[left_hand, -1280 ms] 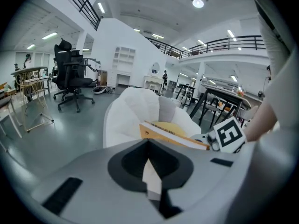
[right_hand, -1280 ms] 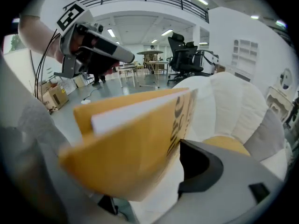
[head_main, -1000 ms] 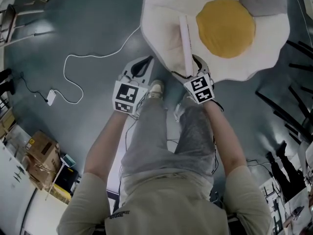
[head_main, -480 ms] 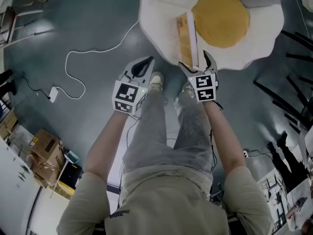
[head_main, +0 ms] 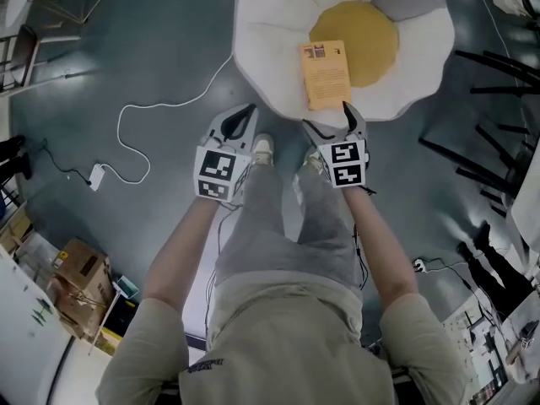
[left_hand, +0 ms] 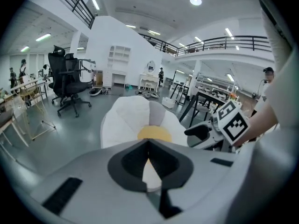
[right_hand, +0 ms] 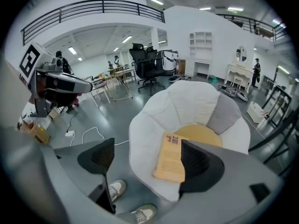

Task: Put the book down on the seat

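An orange-tan book [head_main: 325, 74] lies flat on the flower-shaped seat [head_main: 270, 40], half on its white petals and half on the yellow centre. My right gripper [head_main: 331, 118] stands open just short of the book's near edge, nothing between its fingers. In the right gripper view the book [right_hand: 170, 157] shows beyond the spread jaws of that gripper [right_hand: 149, 160], on the seat [right_hand: 187, 101]. My left gripper [head_main: 239, 122] hangs shut and empty to the left of the seat. The left gripper view shows its gripper [left_hand: 148, 146] with jaws meeting in front of the seat [left_hand: 135, 118].
A white cable [head_main: 143, 133] with a power adapter [head_main: 95, 175] loops over the grey floor at left. Cardboard boxes [head_main: 72, 277] stand at lower left. Black chair legs [head_main: 489, 99] lie to the right. The person's shoes [head_main: 263, 148] stand against the seat's near rim.
The book went from on edge in my right gripper to flat on the seat. The right gripper opened and let it go. The left gripper stayed where it was.
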### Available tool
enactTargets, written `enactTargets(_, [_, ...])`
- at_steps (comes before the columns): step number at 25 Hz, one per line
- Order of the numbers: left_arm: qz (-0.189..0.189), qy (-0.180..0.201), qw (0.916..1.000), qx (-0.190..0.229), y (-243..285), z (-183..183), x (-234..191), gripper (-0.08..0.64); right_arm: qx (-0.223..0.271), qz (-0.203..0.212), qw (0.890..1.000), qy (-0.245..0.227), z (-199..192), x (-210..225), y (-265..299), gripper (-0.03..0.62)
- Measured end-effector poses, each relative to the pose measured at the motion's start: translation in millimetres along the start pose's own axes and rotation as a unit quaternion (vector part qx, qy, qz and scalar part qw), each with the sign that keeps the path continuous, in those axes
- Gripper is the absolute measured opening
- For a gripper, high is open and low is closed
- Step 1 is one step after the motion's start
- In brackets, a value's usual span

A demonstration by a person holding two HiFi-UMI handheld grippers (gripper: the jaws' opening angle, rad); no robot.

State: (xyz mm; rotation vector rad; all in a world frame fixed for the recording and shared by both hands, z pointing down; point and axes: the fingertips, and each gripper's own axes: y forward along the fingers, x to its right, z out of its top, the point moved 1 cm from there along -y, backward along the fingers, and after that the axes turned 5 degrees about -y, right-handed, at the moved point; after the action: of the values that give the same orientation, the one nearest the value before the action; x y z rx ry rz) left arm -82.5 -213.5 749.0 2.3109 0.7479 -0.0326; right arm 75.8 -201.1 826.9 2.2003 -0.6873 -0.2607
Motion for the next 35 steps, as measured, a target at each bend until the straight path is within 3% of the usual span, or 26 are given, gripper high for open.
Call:
enactTargets(7, [-0.002,0.010,0.9995,0.031,-40,68,30,0.009,0.036,-0.016,0.999,0.018,62,1,-83,0.451])
enactTargets(11, [-0.008,0.023,0.9982,0.056,-68,108,48,0.009,0.080,-0.042,0.996,0.007,106,9,-142,0.320])
enactTargets(17, [-0.010,0.042,0.9955,0.084,-116,163,72,0.009,0.148,-0.072,0.986,-0.017,169,13,-234,0.223])
enactTargets(19, [-0.014,0.041,0.9937,0.103,-133,184,78,0.009,0.173,-0.079,0.982,-0.014,188,14,-260,0.181])
enactTargets(22, [-0.023,0.055,0.9877,0.144,-161,219,90,0.009,0.206,-0.081,0.975,-0.005,212,12,-294,0.170])
enactTargets(26, [-0.021,0.098,0.9759,0.194,-199,261,109,0.009,0.254,-0.092,0.963,0.011,240,9,-340,0.122])
enactTargets(30, [0.001,0.187,0.9490,0.254,-238,302,138,0.009,0.312,-0.111,0.944,0.010,273,7,-393,0.072])
enactTargets(32, [-0.011,0.185,0.9476,0.260,-249,313,154,0.009,0.336,-0.121,0.934,-0.008,288,5,-419,0.053])
enactTargets(35, [-0.057,0.141,0.9546,0.256,-264,326,177,0.009,0.356,-0.139,0.922,-0.063,303,1,-451,0.043])
